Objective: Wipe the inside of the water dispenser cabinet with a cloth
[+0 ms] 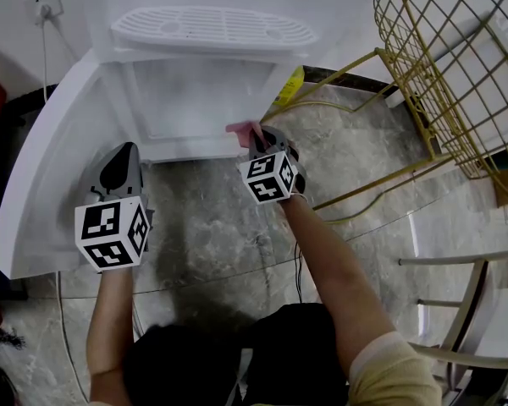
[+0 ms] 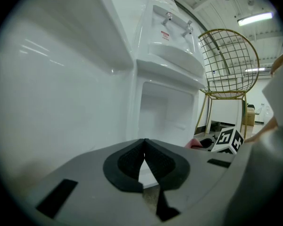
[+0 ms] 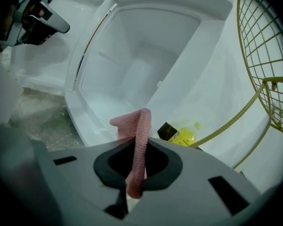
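The white water dispenser (image 1: pixel 212 32) stands with its lower cabinet (image 1: pixel 199 100) open and its door (image 1: pixel 55 155) swung out to the left. My right gripper (image 1: pixel 252 135) is shut on a pink cloth (image 1: pixel 240 128) at the cabinet's front right edge. In the right gripper view the pink cloth (image 3: pixel 137 140) sticks up between the jaws, with the cabinet interior (image 3: pixel 137 69) just ahead. My left gripper (image 1: pixel 123 161) hangs beside the open door, shut and empty. In the left gripper view that left gripper (image 2: pixel 144 147) faces the cabinet (image 2: pixel 162 112).
A gold wire chair (image 1: pixel 444 66) stands to the right of the dispenser. A yellow bottle (image 3: pixel 186 134) lies on the floor by the dispenser's right side. A wall socket (image 1: pixel 44 3) with a cable sits at upper left. The floor is grey marble tile (image 1: pixel 212 227).
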The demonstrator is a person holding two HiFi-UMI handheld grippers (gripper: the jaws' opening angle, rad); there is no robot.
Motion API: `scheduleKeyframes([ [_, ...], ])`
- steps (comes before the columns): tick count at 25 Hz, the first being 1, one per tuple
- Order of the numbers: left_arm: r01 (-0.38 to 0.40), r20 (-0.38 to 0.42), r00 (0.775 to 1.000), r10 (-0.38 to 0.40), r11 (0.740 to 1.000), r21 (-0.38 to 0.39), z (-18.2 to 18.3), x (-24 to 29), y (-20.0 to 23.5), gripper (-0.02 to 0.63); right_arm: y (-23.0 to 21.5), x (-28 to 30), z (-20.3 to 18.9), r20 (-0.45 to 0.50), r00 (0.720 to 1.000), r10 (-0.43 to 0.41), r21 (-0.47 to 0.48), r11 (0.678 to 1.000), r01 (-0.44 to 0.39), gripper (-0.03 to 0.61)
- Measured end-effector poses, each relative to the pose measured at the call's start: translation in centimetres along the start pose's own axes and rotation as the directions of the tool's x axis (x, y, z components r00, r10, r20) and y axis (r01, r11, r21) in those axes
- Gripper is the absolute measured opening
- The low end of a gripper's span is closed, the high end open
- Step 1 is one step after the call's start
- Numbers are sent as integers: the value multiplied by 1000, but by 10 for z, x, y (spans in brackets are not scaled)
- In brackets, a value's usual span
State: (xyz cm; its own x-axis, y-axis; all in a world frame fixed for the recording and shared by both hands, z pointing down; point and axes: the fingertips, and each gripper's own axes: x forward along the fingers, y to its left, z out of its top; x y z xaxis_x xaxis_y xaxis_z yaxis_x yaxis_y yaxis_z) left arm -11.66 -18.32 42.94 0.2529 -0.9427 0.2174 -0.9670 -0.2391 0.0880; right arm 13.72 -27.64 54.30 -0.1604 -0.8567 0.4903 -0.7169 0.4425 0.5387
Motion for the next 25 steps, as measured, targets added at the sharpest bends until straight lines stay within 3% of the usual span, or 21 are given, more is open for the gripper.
scheduleKeyframes([
  [13, -4, 17, 1000, 5, 1000, -2, 6, -2, 0, 2, -29, -46, 60, 232, 969, -86, -15, 996, 91, 26],
  [25, 3, 99, 995, -4, 1000, 7, 34, -13, -5, 2, -24, -96, 124, 422, 904, -70, 90, 995, 35, 26],
])
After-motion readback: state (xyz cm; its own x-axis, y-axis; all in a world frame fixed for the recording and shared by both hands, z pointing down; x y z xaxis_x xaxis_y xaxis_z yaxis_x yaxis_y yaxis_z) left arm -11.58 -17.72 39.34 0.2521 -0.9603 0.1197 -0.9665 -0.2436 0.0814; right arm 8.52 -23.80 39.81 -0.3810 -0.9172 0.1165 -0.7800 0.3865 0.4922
